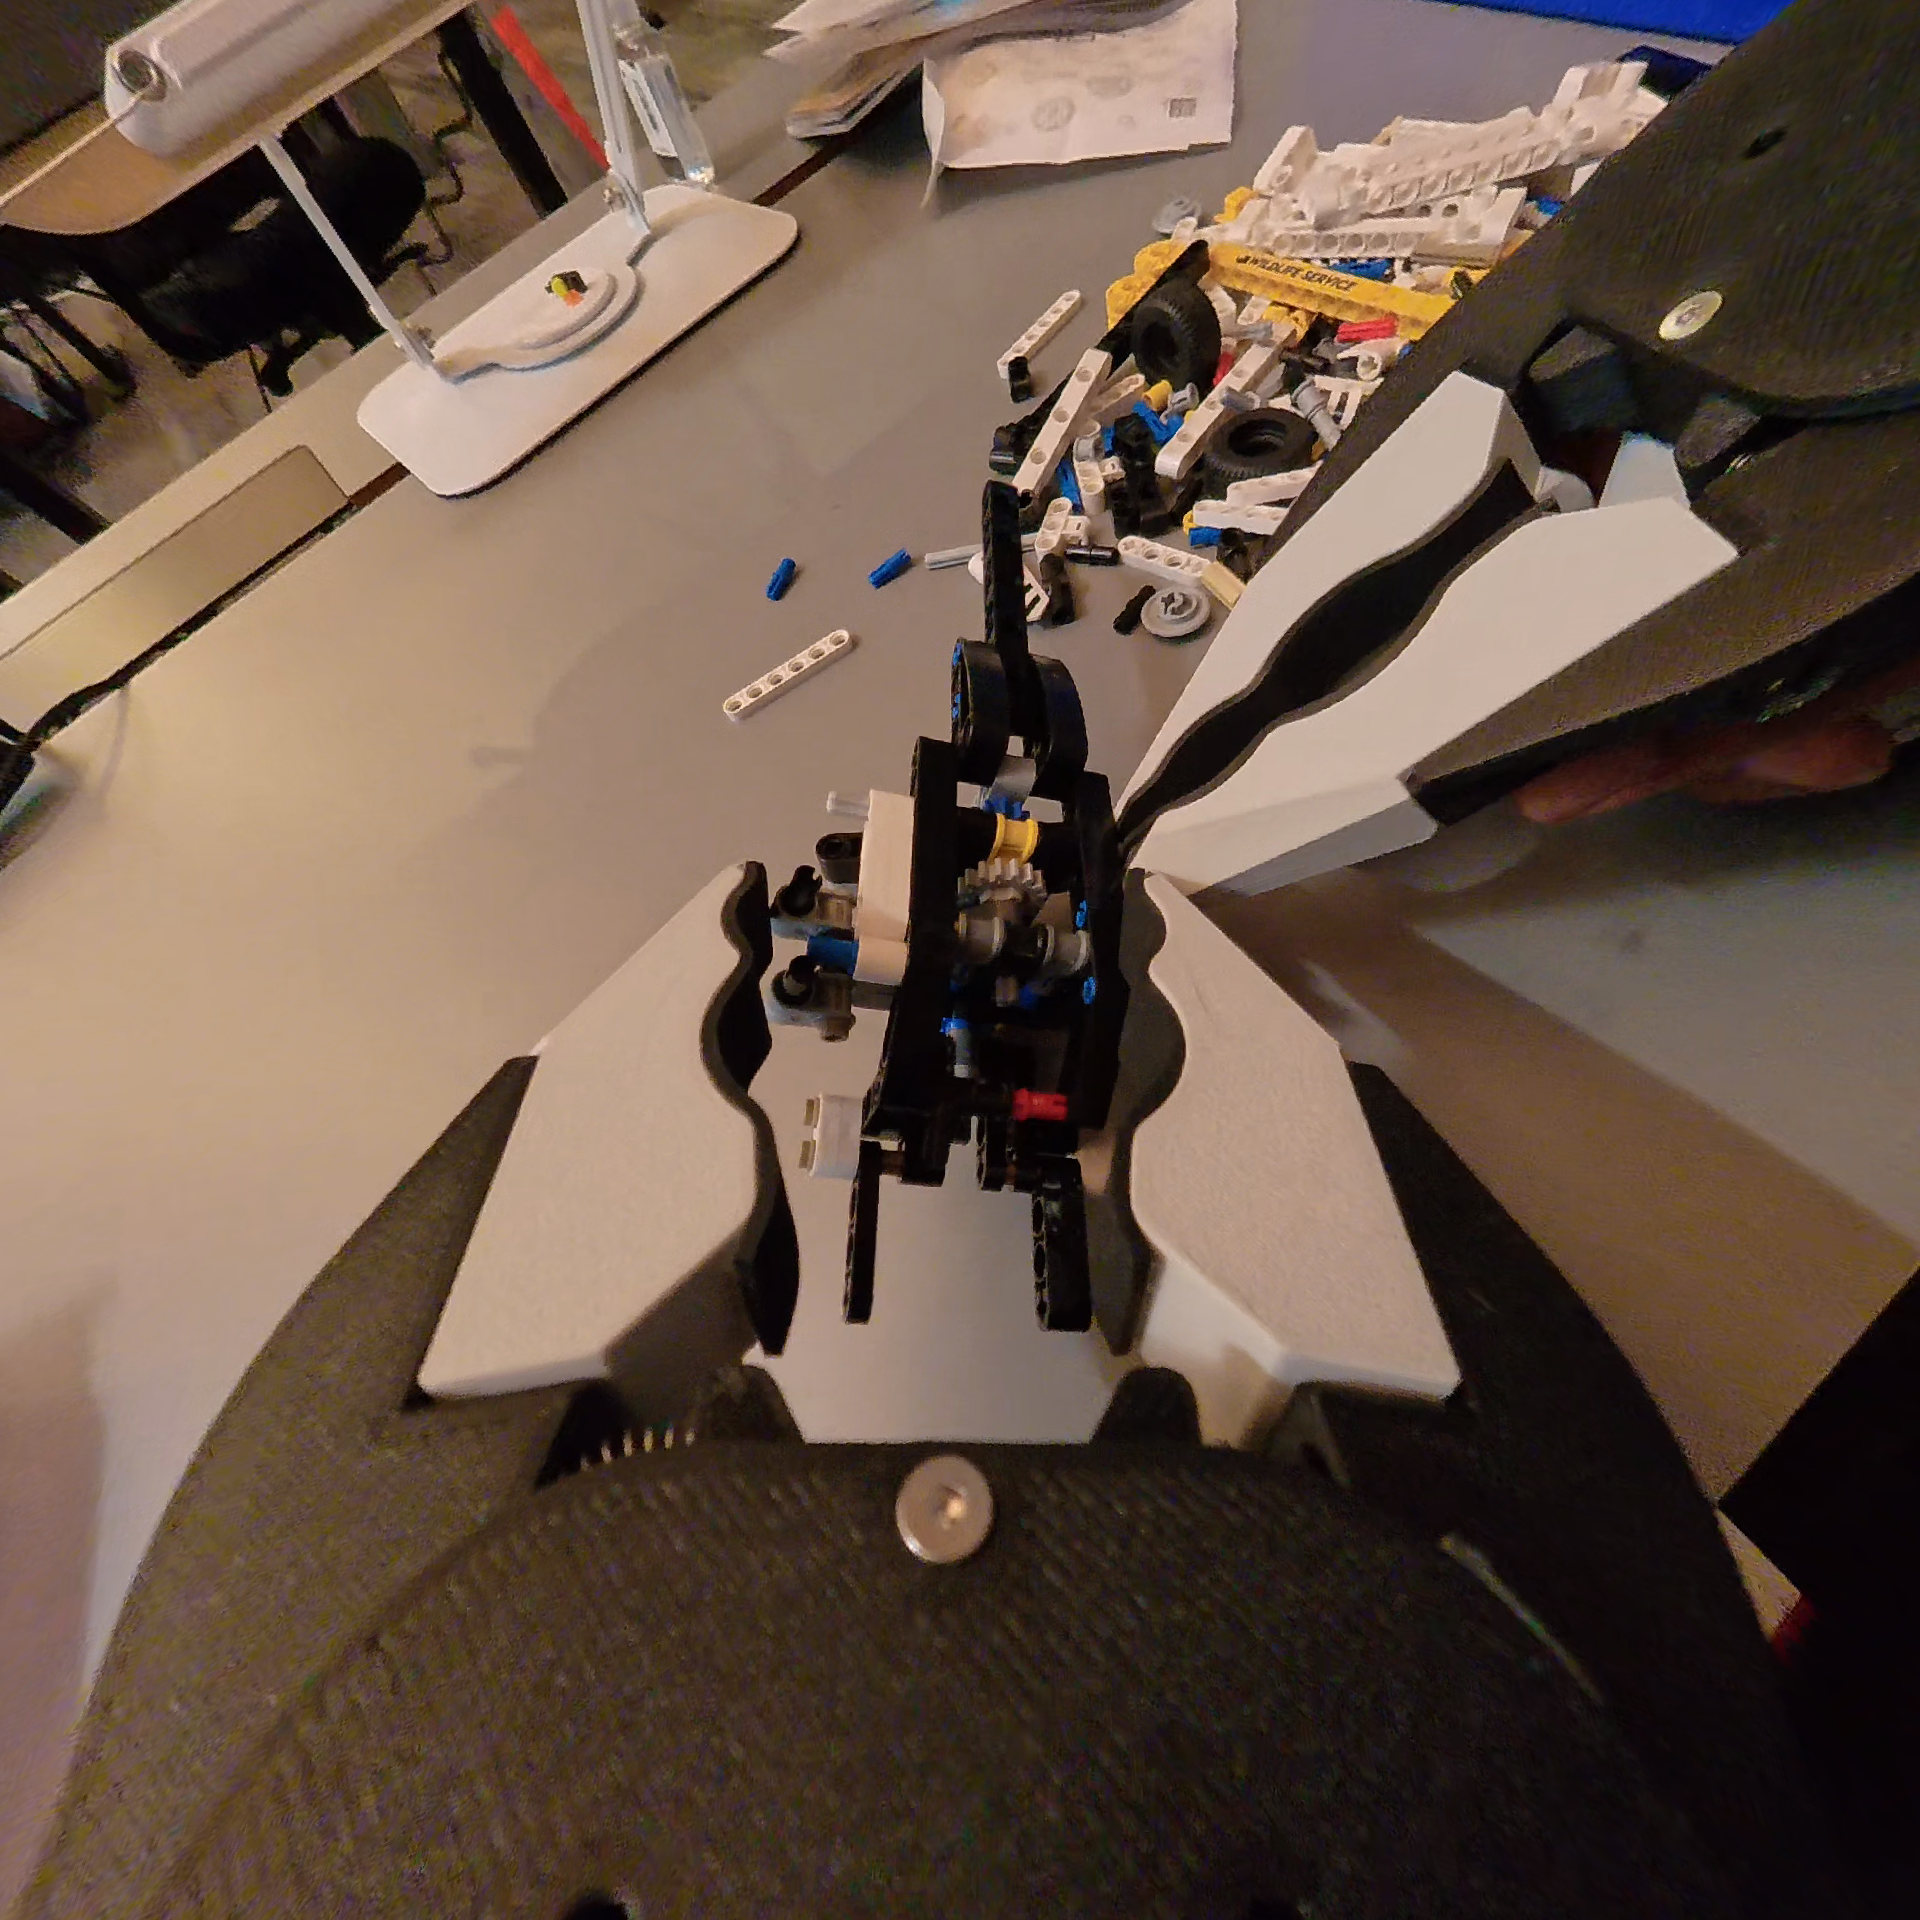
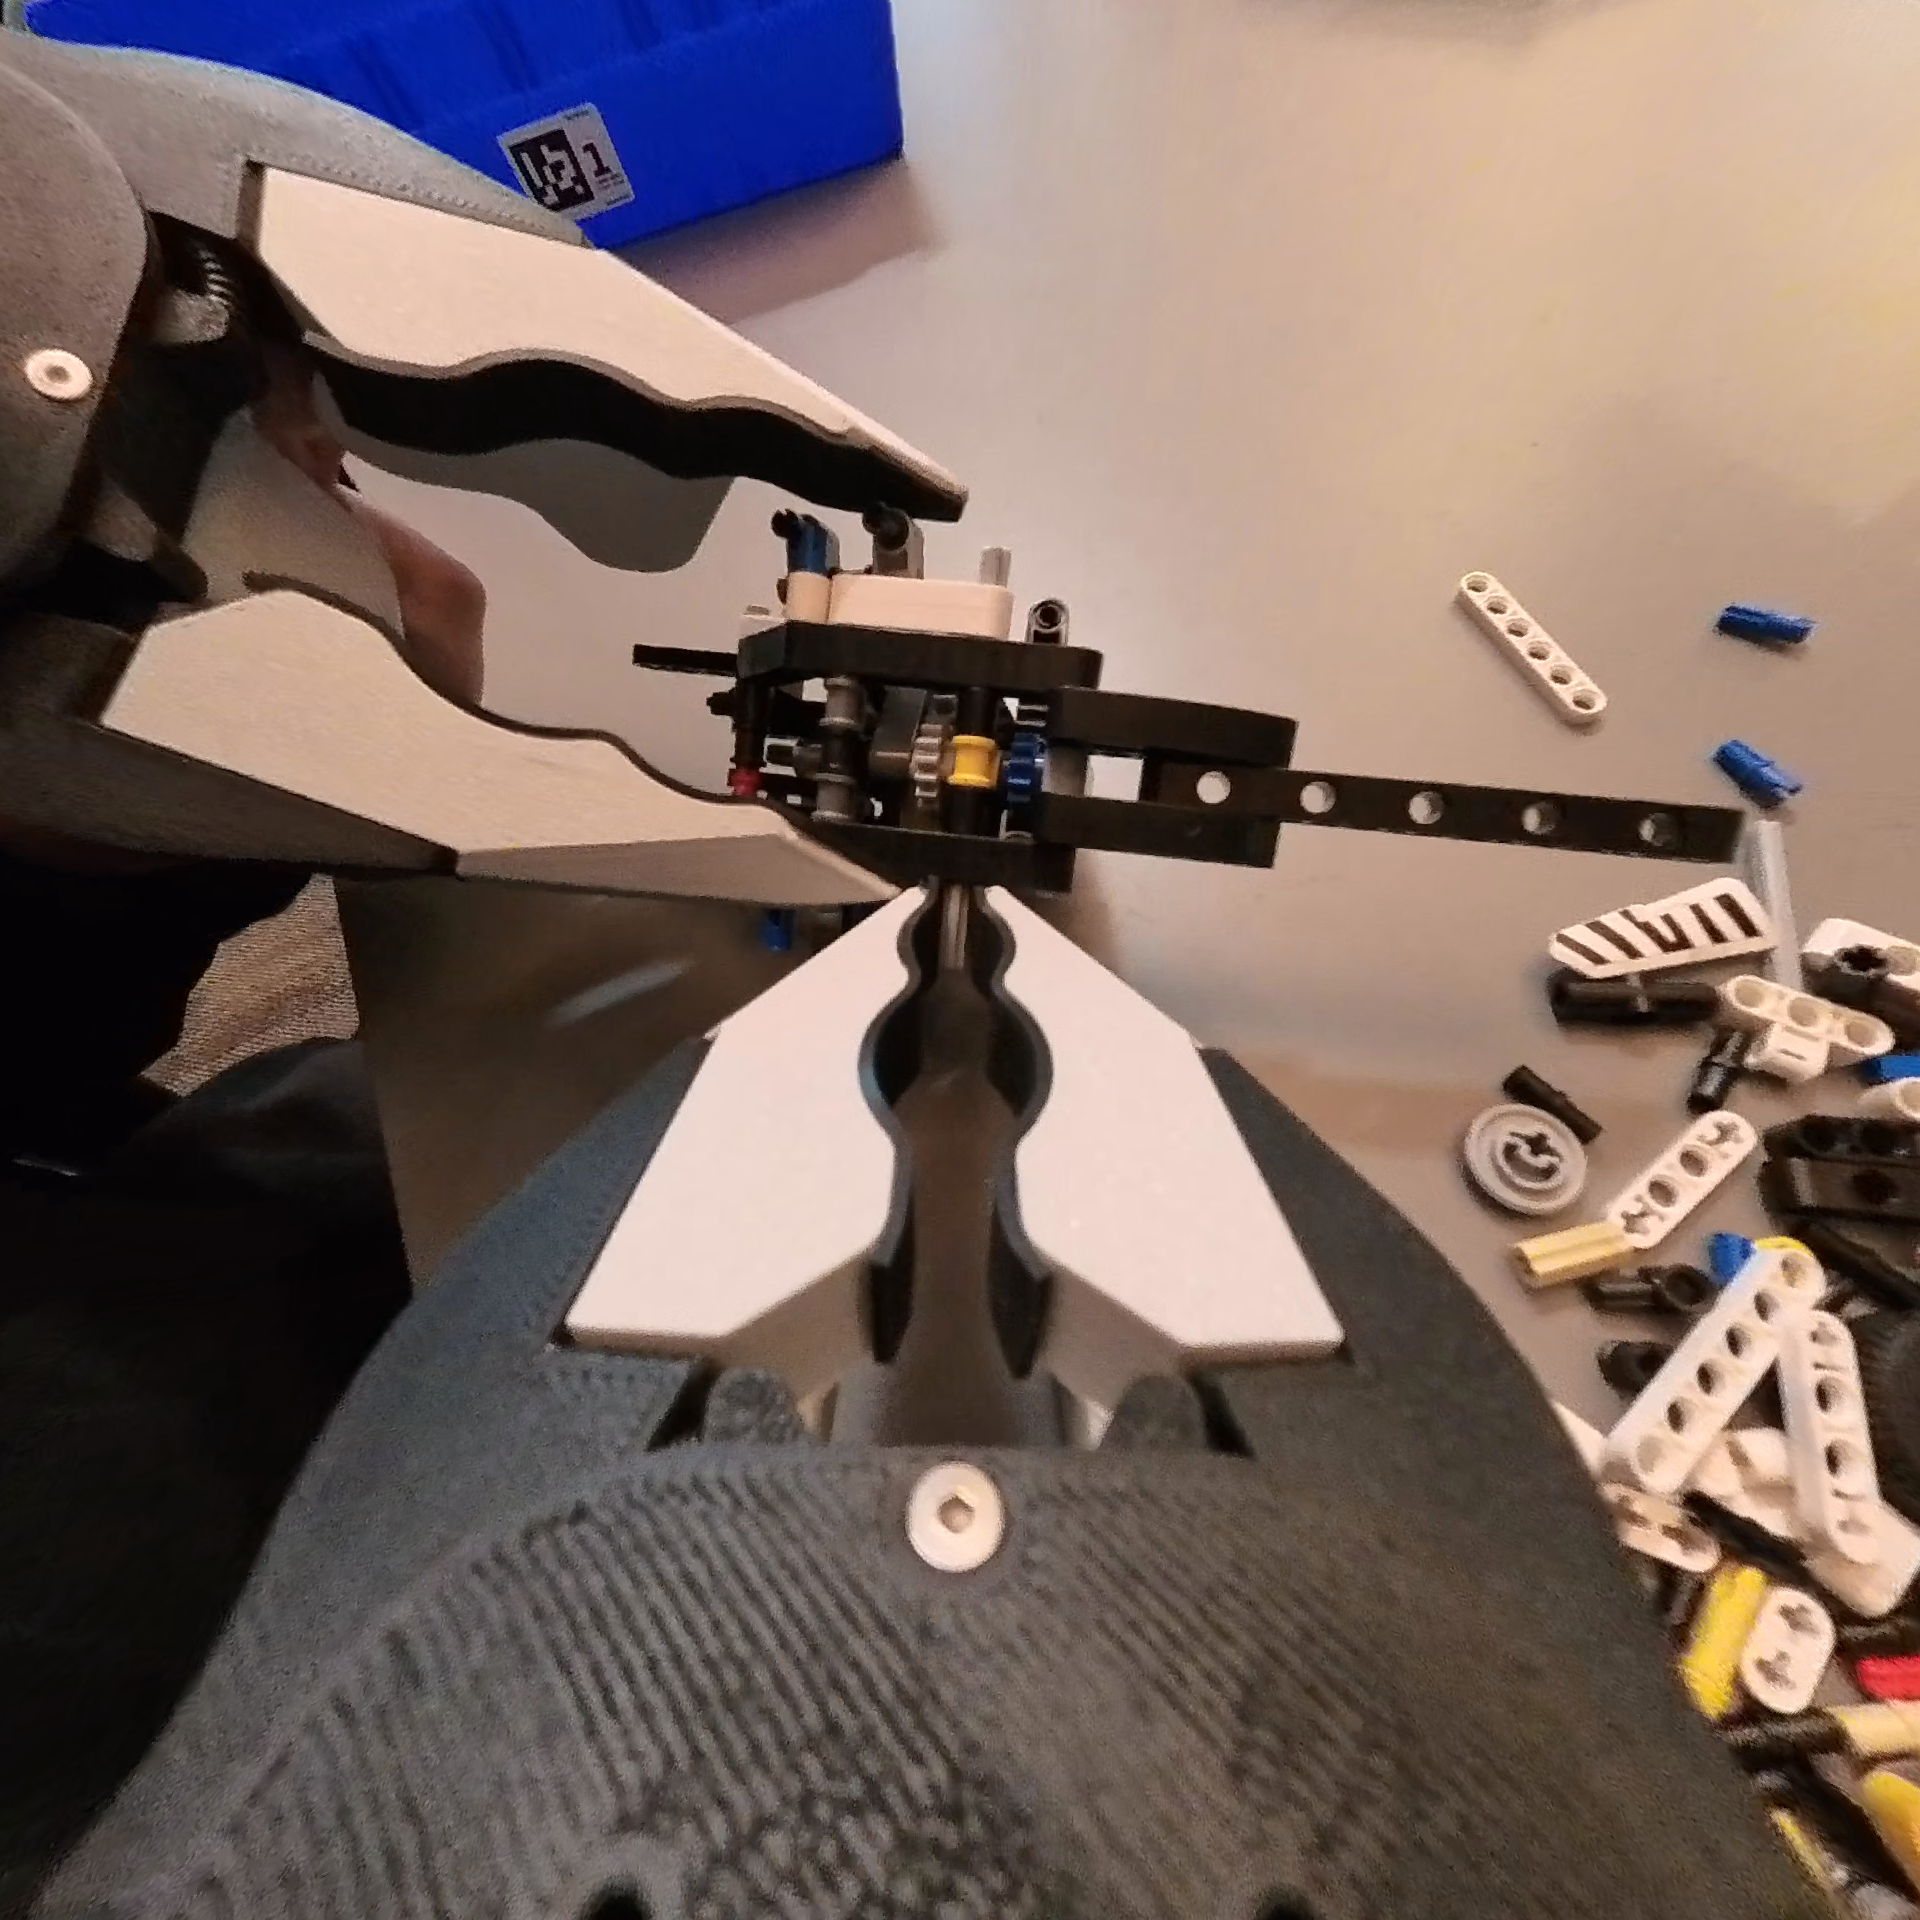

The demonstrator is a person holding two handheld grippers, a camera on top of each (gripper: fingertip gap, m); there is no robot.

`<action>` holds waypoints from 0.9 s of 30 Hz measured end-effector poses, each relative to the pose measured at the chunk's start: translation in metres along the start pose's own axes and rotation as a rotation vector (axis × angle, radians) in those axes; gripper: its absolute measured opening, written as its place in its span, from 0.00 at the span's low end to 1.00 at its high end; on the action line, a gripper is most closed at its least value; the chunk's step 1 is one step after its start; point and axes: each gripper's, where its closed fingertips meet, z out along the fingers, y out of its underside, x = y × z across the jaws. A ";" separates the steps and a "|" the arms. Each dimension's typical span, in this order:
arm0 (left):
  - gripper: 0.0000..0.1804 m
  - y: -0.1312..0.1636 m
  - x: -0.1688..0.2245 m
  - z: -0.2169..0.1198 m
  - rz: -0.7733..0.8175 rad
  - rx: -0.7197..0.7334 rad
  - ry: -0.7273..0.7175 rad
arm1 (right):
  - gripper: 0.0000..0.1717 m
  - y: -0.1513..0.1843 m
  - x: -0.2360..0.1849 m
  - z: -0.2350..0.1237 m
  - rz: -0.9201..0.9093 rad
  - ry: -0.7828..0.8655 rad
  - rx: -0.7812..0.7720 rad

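The left gripper (image 1: 940,925) clamps a black toy-brick gear assembly (image 1: 997,935); the right gripper (image 2: 958,902), narrow, pinches a thin grey axle (image 2: 956,935) beneath it.

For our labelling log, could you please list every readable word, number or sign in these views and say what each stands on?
I do not copy out writing, so here is where it stands:
Yellow beam in the brick pile: a line of black lettering.
White sticker on the blue bin: a square black code mark and a digit.
Paper sheet beyond the pile: print too small to read.
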 end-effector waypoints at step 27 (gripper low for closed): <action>0.08 -0.013 -0.016 -0.002 0.101 -0.054 0.004 | 0.05 -0.007 0.006 -0.004 -0.154 0.103 0.033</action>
